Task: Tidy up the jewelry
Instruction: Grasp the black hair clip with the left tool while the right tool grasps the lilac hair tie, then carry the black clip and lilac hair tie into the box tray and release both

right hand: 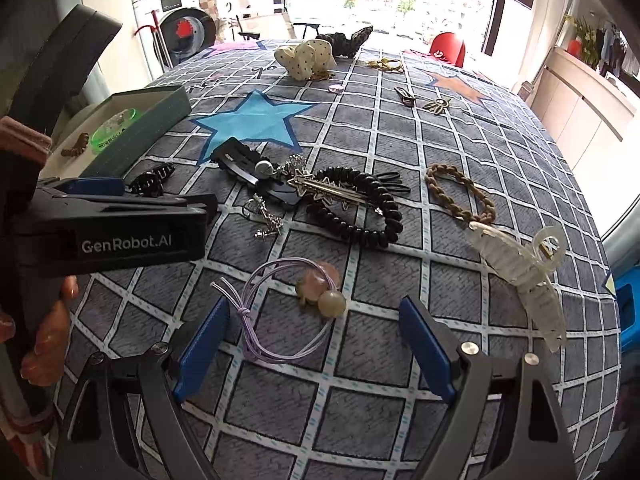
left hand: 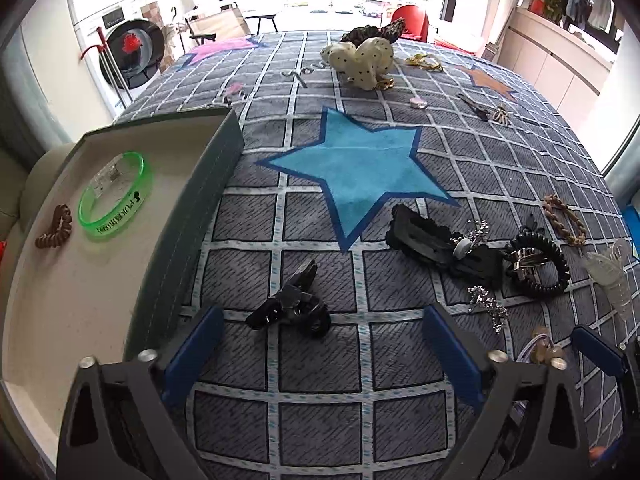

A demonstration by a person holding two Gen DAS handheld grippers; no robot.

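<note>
My left gripper (left hand: 324, 332) is open just short of a small black claw clip (left hand: 290, 305), which lies on the checked cloth beside the green box (left hand: 216, 168). The box holds a green bangle (left hand: 116, 196) and a brown coil hair tie (left hand: 54, 226). My right gripper (right hand: 316, 320) is open around a purple elastic tie with pink beads (right hand: 304, 296). The left gripper's body (right hand: 120, 224) shows at the left of the right wrist view, near the black clip (right hand: 150, 180) and the box (right hand: 136, 132).
A black barrette (right hand: 248, 168), silver star pin (right hand: 320, 188), black coil tie (right hand: 360, 216), braided brown tie (right hand: 460, 196), clear claw clip (right hand: 520, 268) and silver chain (right hand: 264, 212) lie mid-table. Dotted cream scrunchie (left hand: 360, 60), gold pieces (left hand: 424, 60) and clips (left hand: 480, 108) lie farther back.
</note>
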